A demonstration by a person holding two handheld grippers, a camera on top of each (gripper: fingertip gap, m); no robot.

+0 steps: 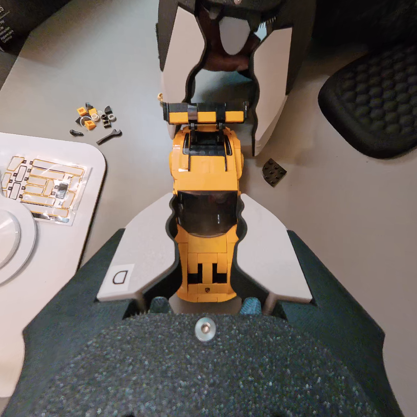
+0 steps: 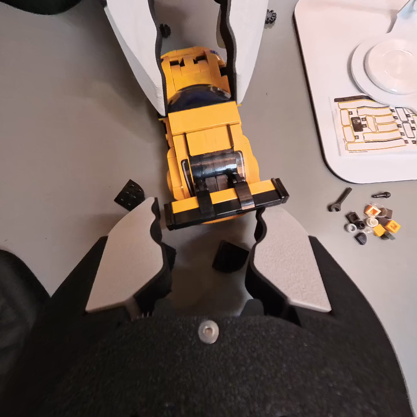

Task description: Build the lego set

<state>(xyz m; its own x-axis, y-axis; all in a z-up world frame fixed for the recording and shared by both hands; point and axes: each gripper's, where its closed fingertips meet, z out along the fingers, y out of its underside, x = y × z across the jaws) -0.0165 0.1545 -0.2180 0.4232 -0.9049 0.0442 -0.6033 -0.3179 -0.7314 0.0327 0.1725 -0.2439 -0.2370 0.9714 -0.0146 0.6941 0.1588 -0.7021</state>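
A yellow and black lego car (image 1: 204,178) lies on the grey table. My left gripper (image 1: 206,203) is shut on the car at its dark windshield, one finger on each side. It also shows at the top of the right wrist view (image 2: 199,103). The car's striped rear wing (image 2: 225,198) points at my right gripper (image 2: 207,214), which is open with its fingertips just short of the wing. In the left wrist view the right gripper (image 1: 214,140) flanks the car's tail. I cannot tell if it touches the wing (image 1: 203,115).
A black quarter-round plate (image 1: 274,172) lies beside the tail. Another black piece (image 2: 229,257) lies between the right fingers. A pile of small parts (image 2: 372,223) and a black wrench (image 2: 339,199) lie near a white tray (image 2: 316,90) holding a sticker sheet (image 2: 372,126). Across from one pair of fingers to the other is roughly 7 centimetres. From the right gripper's tips to the black piece (image 2: 229,257) is close to 5 centimetres.
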